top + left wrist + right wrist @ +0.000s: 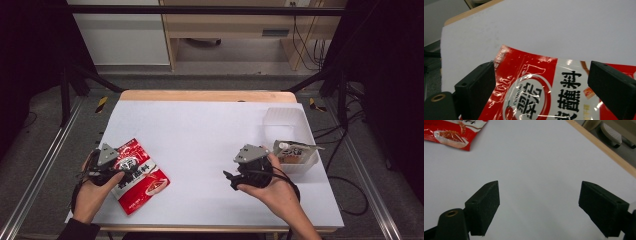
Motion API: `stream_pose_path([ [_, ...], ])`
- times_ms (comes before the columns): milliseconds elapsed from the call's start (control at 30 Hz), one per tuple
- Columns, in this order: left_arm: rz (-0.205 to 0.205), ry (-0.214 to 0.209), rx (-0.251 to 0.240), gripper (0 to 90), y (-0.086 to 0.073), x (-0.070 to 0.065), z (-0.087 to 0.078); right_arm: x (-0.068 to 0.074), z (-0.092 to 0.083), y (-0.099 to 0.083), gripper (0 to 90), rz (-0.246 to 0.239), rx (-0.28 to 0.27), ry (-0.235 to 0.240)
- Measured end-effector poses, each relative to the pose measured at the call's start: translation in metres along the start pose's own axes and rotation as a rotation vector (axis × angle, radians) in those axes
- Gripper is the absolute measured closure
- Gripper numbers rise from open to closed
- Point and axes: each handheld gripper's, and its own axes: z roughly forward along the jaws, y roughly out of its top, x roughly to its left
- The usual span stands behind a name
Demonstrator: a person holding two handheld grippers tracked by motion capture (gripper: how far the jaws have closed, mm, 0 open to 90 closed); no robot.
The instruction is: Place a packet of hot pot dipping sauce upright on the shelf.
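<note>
White-covered wooden table (210,145); glossy red-and-white plastic sachet (137,174) lying flat at its near left. Left gripper (541,82): fingers (477,87) spread wide, straddling the sachet. Right gripper (539,207): fingers wide apart, empty, above bare table.

My high view looks forward and down from above my near side of the white table (210,135), taking in its whole top and the floor beyond. My left gripper view sits close over the red packet (536,90), facing across the sheet toward a table edge. My right gripper view looks low over bare sheet; the same red packet (454,132) at its far corner is what all three views share
</note>
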Motion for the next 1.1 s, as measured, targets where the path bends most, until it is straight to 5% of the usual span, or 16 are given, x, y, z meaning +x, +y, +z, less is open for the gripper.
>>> stream_pose_path([
  [400, -0.143, 0.082, -0.033, 9.3, -0.017, 0.043, -0.022, 0.016, 0.029, -0.033, 16.8, 0.129, -0.040, -0.021],
  [700, -0.157, 0.131, -0.004, 10.2, -0.034, 0.068, -0.030, 0.015, 0.028, -0.044, 16.8, 0.147, -0.036, -0.046],
  [1100, -0.171, 0.094, 0.044, 12.1, -0.054, 0.076, -0.028, 0.021, 0.034, -0.050, 17.8, 0.150, -0.006, -0.042],
])
